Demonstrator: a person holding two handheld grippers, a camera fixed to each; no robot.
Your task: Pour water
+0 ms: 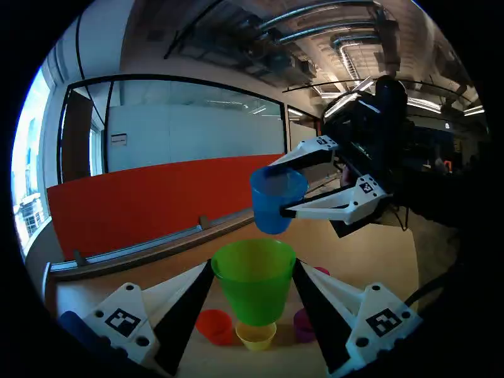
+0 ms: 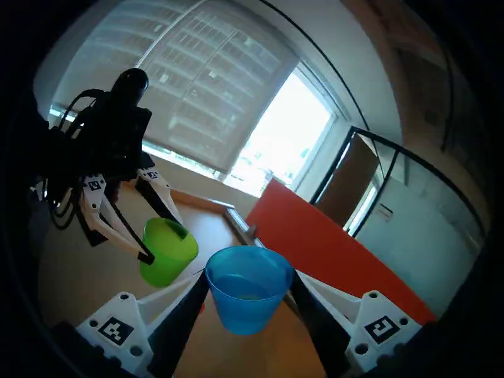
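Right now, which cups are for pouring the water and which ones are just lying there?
For the job:
blue cup, held in the right gripper
green cup, held in the left gripper

Just lying about:
red cup, yellow cup and purple cup, small ones on the table below

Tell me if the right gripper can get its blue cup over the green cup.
Probably yes: the right gripper holds the blue cup higher than the green cup in the left gripper, with just open air between them.
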